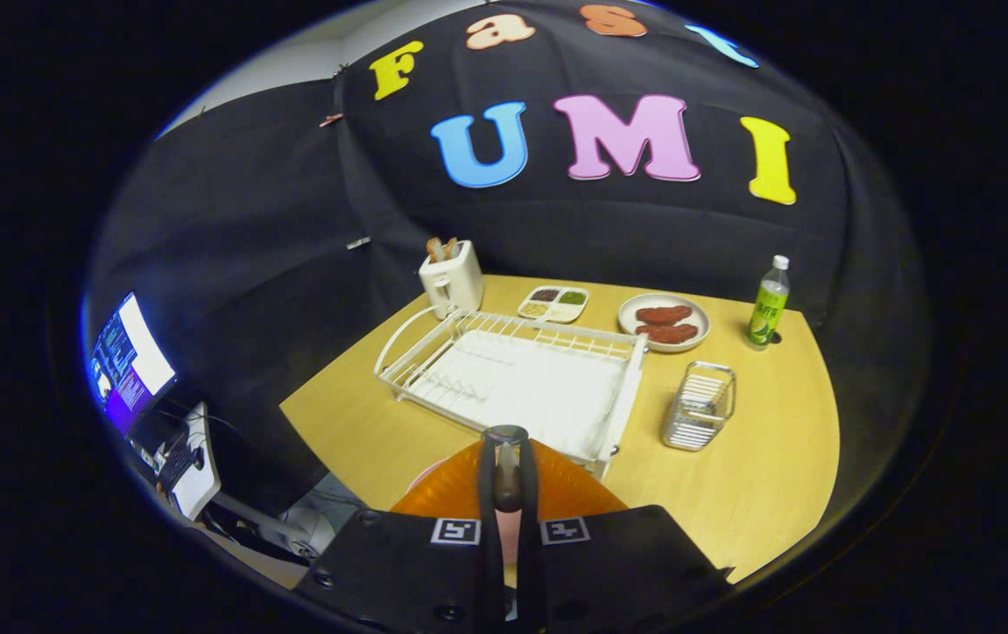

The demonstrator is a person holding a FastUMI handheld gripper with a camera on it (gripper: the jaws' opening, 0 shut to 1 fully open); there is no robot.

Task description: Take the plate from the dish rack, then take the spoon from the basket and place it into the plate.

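Tool [508, 480] fingers clamped on orange plate [556, 489] edge, I hold it above worktop [759, 467]; white dish rack [512, 379] ahead, wire basket [699, 405] right.

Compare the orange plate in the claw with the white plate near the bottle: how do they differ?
The orange plate is gripped on edge by the shut claw, lifted in front of the dish rack, and carries nothing. The white plate lies flat on the table, holding two brown food pieces. Both look round.
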